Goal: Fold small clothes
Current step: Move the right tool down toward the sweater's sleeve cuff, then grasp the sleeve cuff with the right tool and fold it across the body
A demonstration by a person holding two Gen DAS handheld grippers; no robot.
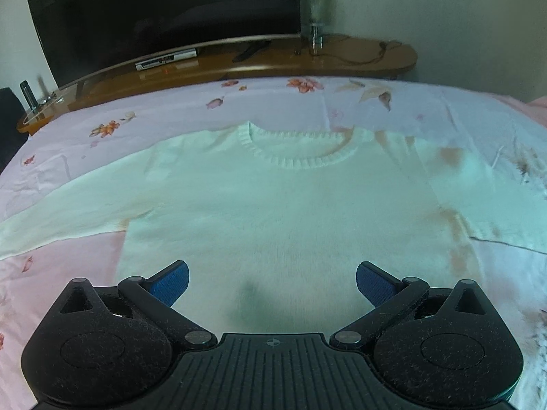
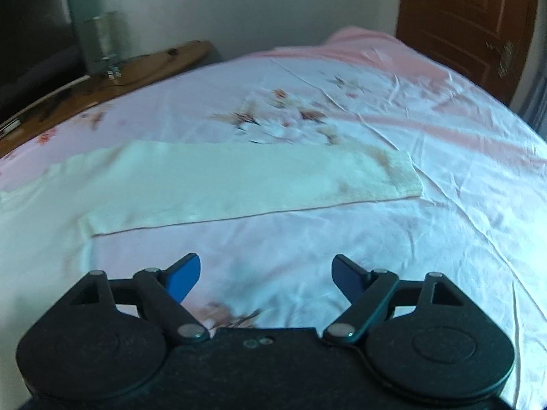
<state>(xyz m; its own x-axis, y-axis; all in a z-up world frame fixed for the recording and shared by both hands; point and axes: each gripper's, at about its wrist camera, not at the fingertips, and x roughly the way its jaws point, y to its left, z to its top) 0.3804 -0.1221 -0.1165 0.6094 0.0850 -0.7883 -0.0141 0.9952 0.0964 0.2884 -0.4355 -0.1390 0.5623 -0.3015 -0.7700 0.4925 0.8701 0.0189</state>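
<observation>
A white knitted sweater [image 1: 273,205] lies flat on the bed, neck away from me, both sleeves spread out sideways. My left gripper [image 1: 272,278] is open and empty, hovering over the sweater's lower hem area. In the right wrist view the sweater's right sleeve [image 2: 246,181] stretches across the sheet to its cuff [image 2: 400,174]. My right gripper [image 2: 266,273] is open and empty, above bare sheet just in front of that sleeve.
The bed carries a pink and white floral sheet [image 2: 393,239]. Beyond its far edge stands a wooden TV bench [image 1: 342,58] with a dark television [image 1: 164,17], a glass vase [image 1: 316,17] and cables. A brown door [image 2: 468,24] is at the right.
</observation>
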